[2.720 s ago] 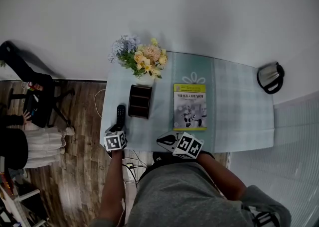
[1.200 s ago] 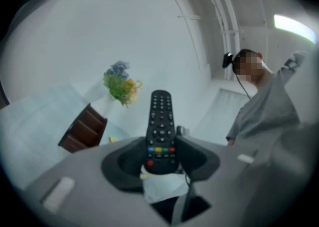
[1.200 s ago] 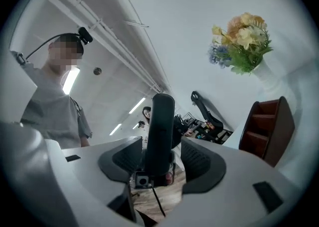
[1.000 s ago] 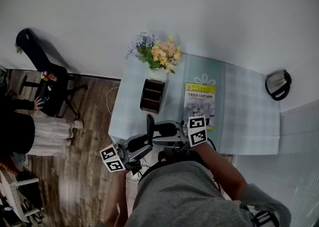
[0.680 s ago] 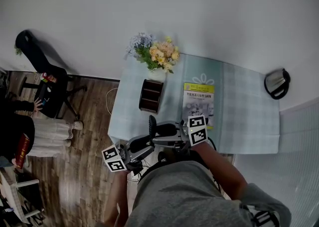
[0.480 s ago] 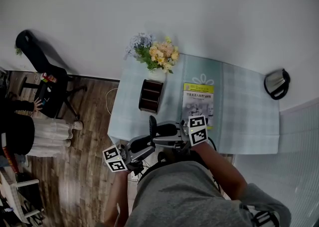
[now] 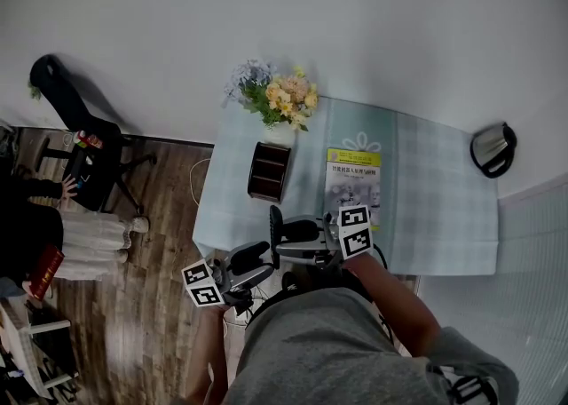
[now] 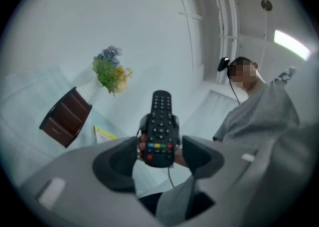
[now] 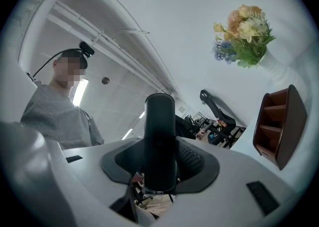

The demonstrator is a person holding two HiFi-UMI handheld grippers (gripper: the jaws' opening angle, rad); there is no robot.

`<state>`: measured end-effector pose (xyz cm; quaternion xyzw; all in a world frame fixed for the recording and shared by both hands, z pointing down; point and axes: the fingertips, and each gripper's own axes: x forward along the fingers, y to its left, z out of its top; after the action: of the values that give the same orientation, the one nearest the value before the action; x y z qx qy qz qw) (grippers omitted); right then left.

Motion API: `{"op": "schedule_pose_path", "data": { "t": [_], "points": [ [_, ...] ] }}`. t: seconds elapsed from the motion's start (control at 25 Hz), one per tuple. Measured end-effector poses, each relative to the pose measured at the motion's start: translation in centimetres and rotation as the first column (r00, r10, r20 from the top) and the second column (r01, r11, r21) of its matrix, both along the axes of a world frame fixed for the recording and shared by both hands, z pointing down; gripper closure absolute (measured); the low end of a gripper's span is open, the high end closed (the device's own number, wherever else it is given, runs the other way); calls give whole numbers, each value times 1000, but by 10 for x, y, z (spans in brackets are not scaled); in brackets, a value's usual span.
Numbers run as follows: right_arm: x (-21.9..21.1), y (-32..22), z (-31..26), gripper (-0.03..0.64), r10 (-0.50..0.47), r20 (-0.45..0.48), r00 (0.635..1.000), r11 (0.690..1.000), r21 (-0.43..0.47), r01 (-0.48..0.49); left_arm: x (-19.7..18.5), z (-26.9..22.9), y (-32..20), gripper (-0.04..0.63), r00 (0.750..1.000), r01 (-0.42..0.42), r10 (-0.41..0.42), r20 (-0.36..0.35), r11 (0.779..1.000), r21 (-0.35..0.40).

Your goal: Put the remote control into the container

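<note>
The black remote control (image 7: 276,221) stands upright in the air over the table's near edge. My right gripper (image 7: 282,236) is shut on its lower half; in the right gripper view the remote's plain back (image 9: 160,141) fills the gap between the pads. My left gripper (image 7: 253,261) sits just left of it and lower, and its jaws have just been opening. In the left gripper view the remote's button face (image 8: 160,131) stands between the left pads with a gap on each side. The brown container (image 7: 270,172) stands on the table beyond, with its compartments showing (image 9: 279,126).
A vase of flowers (image 7: 275,97) stands behind the container. A book (image 7: 355,183) lies to its right on the pale green table (image 7: 435,217), and a kettle (image 7: 494,149) is at the far right corner. A black chair (image 7: 80,154) and a person are on the wooden floor at left.
The remote lay on the table by the left gripper; now it is upright in the air. Within the last second the left jaws spread off it, and the right gripper keeps it.
</note>
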<state>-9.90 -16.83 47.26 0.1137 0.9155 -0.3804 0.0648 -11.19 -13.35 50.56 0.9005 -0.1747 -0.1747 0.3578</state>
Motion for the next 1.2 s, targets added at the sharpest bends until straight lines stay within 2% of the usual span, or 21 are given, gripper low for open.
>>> {"op": "schedule_pose_path", "data": {
  "t": [0.12,0.2,0.28,0.4,0.68,0.96,1.2],
  "points": [
    [2,1,9,419,-6,-61,998,999,54,10,-18,-7,-9,301,997,80,-80,-3,997,5],
    [2,6,17,419,-22,-121,992,993,111,36,-28,-14,-20,298,989,141,-142,35,989,37],
    [1,13,25,419,-44,-179,983,984,161,73,-32,-20,-29,298,983,158,-164,87,984,80],
    [-2,23,31,419,-79,-220,972,974,189,122,-26,-28,-33,298,985,112,-125,118,987,115],
    [-6,35,36,419,-128,-251,960,962,206,182,1,-42,-23,299,995,-21,8,102,991,134],
    [-9,37,40,419,-133,-267,955,960,206,191,7,-40,-21,330,994,-45,30,109,990,137],
    [-11,36,44,419,-137,-274,952,959,203,196,4,-35,-23,337,994,-27,13,109,992,121]
  ]
}}
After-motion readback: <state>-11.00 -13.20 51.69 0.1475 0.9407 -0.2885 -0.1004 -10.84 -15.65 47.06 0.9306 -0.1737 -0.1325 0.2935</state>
